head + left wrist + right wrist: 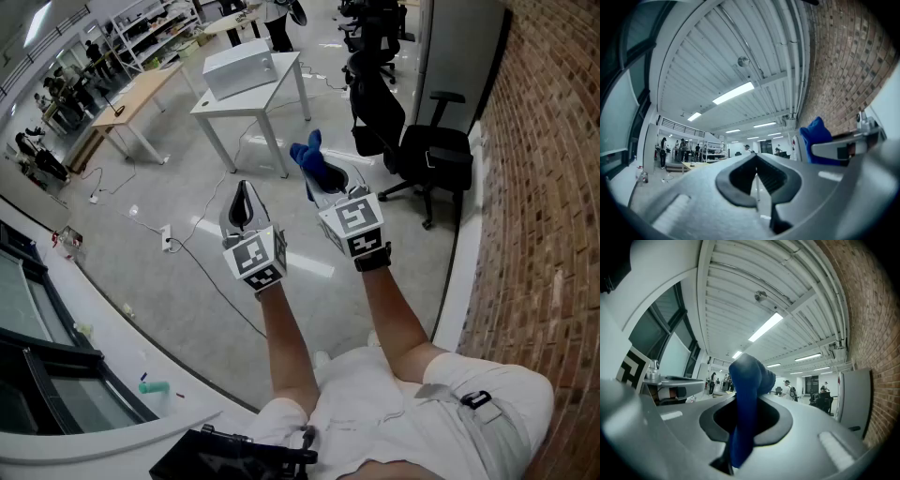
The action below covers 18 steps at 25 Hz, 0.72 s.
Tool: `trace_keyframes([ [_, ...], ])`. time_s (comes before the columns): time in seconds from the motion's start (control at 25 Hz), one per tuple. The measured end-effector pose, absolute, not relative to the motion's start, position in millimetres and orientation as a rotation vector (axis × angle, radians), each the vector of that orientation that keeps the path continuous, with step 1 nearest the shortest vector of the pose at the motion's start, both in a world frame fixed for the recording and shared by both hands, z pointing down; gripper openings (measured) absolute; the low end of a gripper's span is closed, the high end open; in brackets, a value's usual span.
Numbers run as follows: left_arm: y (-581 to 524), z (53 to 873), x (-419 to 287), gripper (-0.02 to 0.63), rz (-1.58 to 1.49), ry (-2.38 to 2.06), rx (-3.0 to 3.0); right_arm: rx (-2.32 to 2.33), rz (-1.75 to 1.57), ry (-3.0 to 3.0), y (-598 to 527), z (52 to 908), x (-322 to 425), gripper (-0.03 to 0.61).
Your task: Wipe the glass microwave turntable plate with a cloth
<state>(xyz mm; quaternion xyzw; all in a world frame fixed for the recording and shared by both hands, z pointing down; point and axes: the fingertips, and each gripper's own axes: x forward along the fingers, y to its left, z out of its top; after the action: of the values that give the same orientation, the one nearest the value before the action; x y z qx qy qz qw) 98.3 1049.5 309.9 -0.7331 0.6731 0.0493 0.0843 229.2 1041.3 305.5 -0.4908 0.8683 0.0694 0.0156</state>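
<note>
Head view, and we see the right tool (317, 180) clamped tight on a blue cloth (307, 156); the left tool (243, 192) just beside it has jaws pressed together, empty.

Grey left hand-held gripper (243, 190) and right hand-held gripper (319, 180) bear black-and-white marker cubes (255, 259).

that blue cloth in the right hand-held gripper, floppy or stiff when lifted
Probably floppy: the blue cloth bunches into folds where the right hand-held gripper pinches it. Likely light: its free end stands past the jaws without drooping.
</note>
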Motion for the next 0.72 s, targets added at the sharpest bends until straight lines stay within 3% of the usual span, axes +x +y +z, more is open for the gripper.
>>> trace_keyframes([
  [0.72, 1049.7, 316.6, 156.1, 0.003, 0.09, 2.059, -2.142, -1.561, 0.008, 2.678, 1028.4, 328.8, 305.4, 0.069],
])
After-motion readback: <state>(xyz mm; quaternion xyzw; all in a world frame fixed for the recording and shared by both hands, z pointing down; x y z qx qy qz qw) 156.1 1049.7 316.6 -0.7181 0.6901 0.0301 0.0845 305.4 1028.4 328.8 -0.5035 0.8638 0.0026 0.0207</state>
